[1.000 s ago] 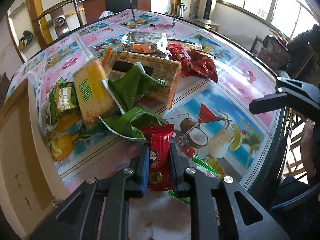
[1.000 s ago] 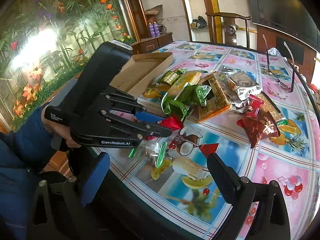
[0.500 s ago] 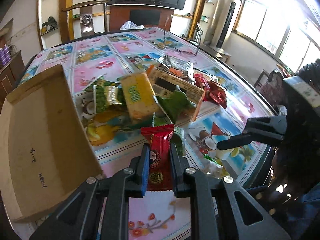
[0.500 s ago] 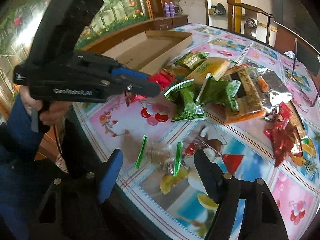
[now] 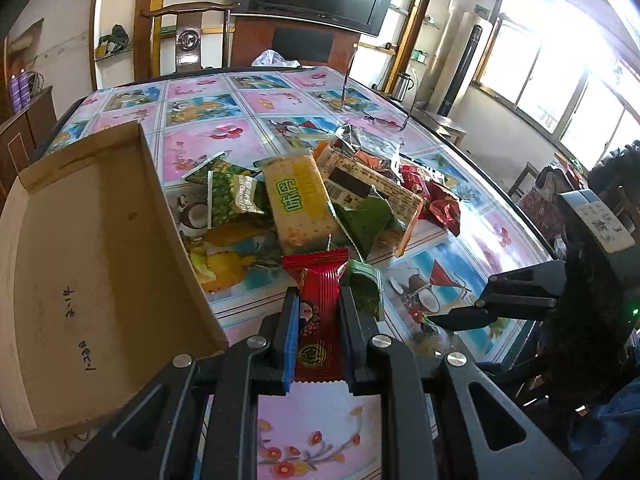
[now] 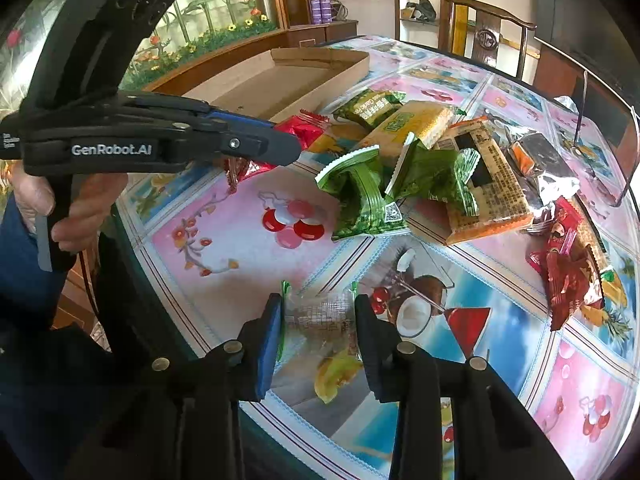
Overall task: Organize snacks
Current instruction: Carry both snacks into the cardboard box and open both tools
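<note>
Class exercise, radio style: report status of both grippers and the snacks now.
Left gripper shut on red packet. Right gripper closing around clear packet. Cardboard tray beside left, path clear.

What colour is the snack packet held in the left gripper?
Red, with a yellow-and-green round emblem; the snack packet shows best in the left wrist view, clamped in the left gripper.

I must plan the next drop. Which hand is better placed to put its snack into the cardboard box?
Left. Its gripper grips the red packet beside the box; the right jaws are closing around the clear packet.
</note>
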Tool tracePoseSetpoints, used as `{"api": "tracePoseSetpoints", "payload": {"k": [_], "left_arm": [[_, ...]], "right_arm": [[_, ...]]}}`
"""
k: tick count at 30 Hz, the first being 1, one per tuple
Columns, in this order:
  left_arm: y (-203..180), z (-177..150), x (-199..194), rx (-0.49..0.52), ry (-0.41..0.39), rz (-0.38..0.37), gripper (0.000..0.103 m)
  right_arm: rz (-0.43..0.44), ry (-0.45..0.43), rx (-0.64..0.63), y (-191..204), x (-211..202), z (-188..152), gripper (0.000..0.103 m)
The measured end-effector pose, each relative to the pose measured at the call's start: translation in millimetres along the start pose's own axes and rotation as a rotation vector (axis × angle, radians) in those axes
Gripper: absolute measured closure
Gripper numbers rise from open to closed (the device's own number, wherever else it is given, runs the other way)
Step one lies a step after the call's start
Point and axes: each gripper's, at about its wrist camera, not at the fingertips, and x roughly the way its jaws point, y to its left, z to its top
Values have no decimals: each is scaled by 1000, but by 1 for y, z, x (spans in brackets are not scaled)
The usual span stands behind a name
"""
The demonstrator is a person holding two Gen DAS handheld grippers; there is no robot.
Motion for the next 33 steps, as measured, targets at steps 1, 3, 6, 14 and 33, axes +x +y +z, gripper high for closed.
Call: {"api": "tracePoseSetpoints", "payload": {"k": [1, 3, 6, 14, 33], "left_arm": [[1, 0, 0, -1, -2, 1, 86], [3, 1, -3, -9, -8, 5, 86], [11, 2, -9, -25, -25, 14, 86], [38, 5, -34, -77, -80, 68, 86], [141, 56, -58, -176, -99, 254, 85]], "right_arm": [[0, -8, 1, -1, -4, -1, 64], [6, -28, 14, -2, -12, 3, 64], [17, -58, 39, -5, -19, 14, 64], [49, -121, 101, -10, -28, 51, 64], [168, -126, 262, -16, 34, 207, 64]]}}
